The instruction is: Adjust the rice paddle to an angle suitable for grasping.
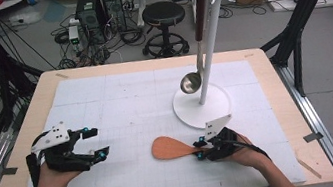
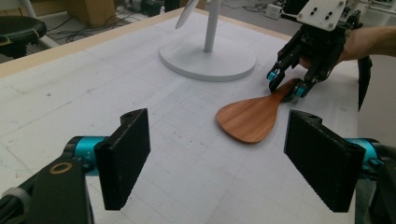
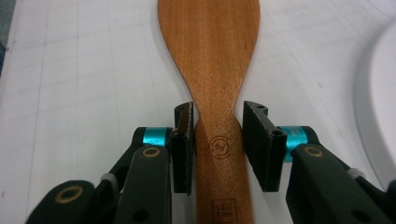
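A wooden spatula [image 1: 168, 149] lies flat on the white gridded mat [image 1: 121, 105], blade pointing left in the high view. My right gripper [image 1: 198, 149] is at its handle. In the right gripper view the two pads sit against both edges of the narrow neck of the spatula [image 3: 210, 56], right gripper [image 3: 218, 144] shut on it. The left gripper view shows the same grip on the spatula [image 2: 250, 119] from across the mat, with the right gripper [image 2: 286, 85] angled down. My left gripper [image 1: 95, 143] rests at the mat's left side, open, with nothing between the jaws [image 2: 217, 158].
A white utensil rack [image 1: 202, 105] with a round base and upright pole stands just behind the right gripper. A metal ladle [image 1: 192, 82] with a dark handle hangs from it. The rack's base [image 2: 208, 58] lies close to the spatula. Beyond the table are a stool and cables.
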`<state>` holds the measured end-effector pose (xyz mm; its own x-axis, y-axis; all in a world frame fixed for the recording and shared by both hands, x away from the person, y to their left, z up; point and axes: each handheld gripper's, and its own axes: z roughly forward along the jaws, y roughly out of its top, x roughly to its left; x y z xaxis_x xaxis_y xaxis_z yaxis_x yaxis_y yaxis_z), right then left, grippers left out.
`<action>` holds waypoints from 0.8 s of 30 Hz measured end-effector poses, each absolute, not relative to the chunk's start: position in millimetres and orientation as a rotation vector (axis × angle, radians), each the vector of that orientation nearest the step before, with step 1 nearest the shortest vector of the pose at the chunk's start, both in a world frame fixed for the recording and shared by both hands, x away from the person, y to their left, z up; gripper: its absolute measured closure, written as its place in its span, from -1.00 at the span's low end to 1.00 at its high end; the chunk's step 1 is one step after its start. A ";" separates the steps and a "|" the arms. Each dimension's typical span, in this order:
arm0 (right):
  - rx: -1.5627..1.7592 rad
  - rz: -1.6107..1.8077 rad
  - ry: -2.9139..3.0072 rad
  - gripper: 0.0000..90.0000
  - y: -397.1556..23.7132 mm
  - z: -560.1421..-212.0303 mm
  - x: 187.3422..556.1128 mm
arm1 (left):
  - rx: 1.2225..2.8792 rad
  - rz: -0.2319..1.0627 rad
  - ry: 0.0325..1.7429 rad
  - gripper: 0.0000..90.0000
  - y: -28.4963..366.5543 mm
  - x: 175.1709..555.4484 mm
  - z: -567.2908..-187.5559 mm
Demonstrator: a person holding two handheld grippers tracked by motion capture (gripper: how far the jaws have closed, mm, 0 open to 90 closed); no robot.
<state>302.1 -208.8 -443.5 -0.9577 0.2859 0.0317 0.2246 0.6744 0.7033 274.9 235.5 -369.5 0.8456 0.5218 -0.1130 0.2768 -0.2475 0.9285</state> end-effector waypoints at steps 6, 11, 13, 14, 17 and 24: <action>0.371 1.170 2.819 0.44 -183.9 -444.0 305.9 | 1.849 0.251 0.597 -0.48 234.4 275.1 -370.3; 0.325 1.173 2.838 0.44 -162.3 -444.0 307.8 | 1.852 0.248 0.598 -0.48 233.8 275.0 -370.8; 0.306 1.180 2.846 0.44 -154.2 -444.3 308.9 | 1.850 0.247 0.597 -0.48 233.8 275.0 -371.0; 0.300 1.178 2.847 0.45 -150.4 -444.3 309.5 | 1.851 0.247 0.596 -0.48 233.8 275.1 -371.1; 0.277 1.185 2.849 0.44 -138.7 -444.7 310.9 | 1.853 0.245 0.593 -0.48 233.3 275.0 -371.2; 0.240 1.214 2.860 0.44 -116.2 -446.6 313.4 | 1.862 0.238 0.583 -0.47 232.1 275.1 -372.0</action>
<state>313.4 -116.2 -446.6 -0.9879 0.1509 0.0368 0.1313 0.6845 0.7171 275.1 232.1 -372.0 0.8580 0.5005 -0.1152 0.2775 -0.2631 0.9240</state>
